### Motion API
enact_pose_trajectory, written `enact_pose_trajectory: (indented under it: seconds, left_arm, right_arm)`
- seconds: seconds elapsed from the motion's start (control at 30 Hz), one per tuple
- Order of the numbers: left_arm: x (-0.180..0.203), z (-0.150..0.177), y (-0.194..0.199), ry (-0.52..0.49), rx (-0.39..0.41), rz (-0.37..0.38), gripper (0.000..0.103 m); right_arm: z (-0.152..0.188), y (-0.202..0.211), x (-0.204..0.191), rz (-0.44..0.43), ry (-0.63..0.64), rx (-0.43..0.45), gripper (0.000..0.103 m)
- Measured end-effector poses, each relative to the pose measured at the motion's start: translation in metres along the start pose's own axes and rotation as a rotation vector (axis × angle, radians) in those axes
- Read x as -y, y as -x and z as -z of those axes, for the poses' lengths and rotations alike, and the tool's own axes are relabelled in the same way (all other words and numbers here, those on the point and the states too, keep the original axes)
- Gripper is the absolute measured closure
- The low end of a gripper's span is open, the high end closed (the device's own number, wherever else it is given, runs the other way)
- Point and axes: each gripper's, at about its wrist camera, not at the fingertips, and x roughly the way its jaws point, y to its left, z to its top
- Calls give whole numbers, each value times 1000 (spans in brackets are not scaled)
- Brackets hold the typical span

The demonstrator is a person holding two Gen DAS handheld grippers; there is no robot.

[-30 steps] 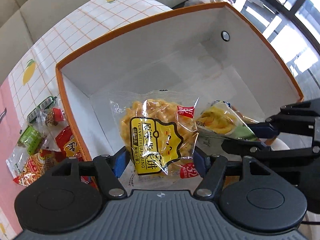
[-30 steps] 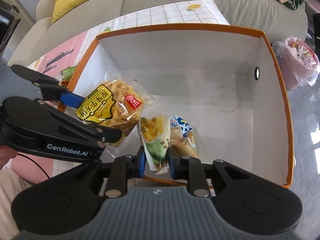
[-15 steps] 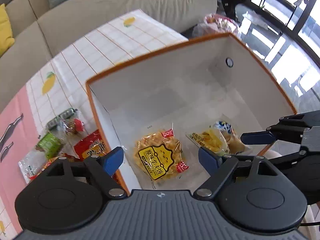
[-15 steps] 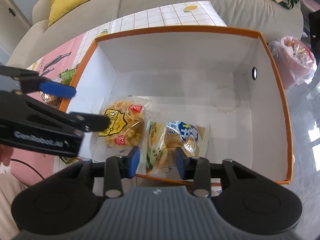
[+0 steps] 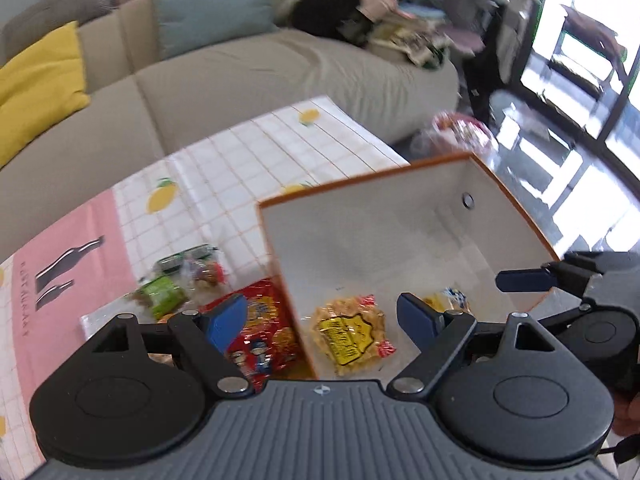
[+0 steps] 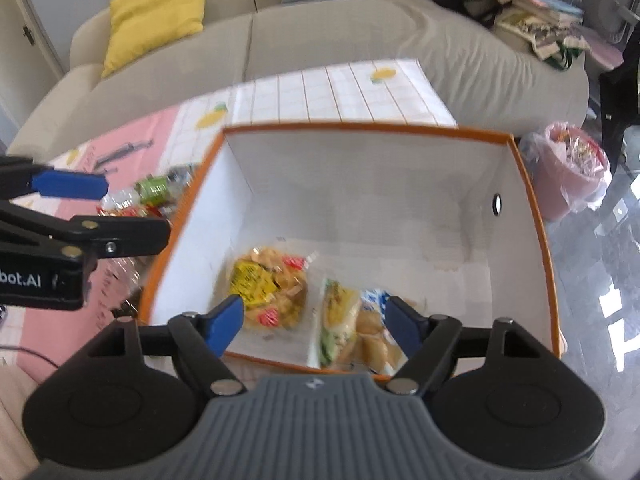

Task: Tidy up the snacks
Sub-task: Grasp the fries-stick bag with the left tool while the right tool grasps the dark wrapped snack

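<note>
Having released their packets, the left gripper [image 5: 320,316] and right gripper [image 6: 314,318] are now spread and raised above the box [image 6: 400,208], where yellow packet [image 6: 268,288] lies, so more snacks can follow.

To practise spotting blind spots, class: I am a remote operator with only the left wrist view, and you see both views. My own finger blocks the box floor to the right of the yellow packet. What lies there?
Observer: A green-and-yellow packet lies flat on the floor of the box, just right of the yellow packet.
Operator: Anything beyond it?
Observer: Yes, a blue-and-white labelled packet, right against the green one's right side.
Operator: Is the right gripper holding either?
Observer: No. The right gripper is open above them, its fingers apart and holding nothing.
</note>
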Motion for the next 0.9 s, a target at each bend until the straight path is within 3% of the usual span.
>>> enact_pose_trajectory:
  seconds: [0.2, 0.33, 0.6, 0.9]
  left_arm:
    - [-35, 16, 25, 99, 61, -23, 11]
    - [-60, 32, 33, 170, 79, -22, 17]
    - [-114, 69, 33, 313, 71, -31, 20]
    - [-168, 100, 35, 417, 82, -35, 16]
  right_arm:
    - [3, 17, -32, -16, -5, 140, 24]
    - [6, 18, -60, -41, 29, 183, 22]
    - [9, 2, -111, -74, 116, 205, 22]
    - [-8, -30, -161, -77, 271, 126, 22]
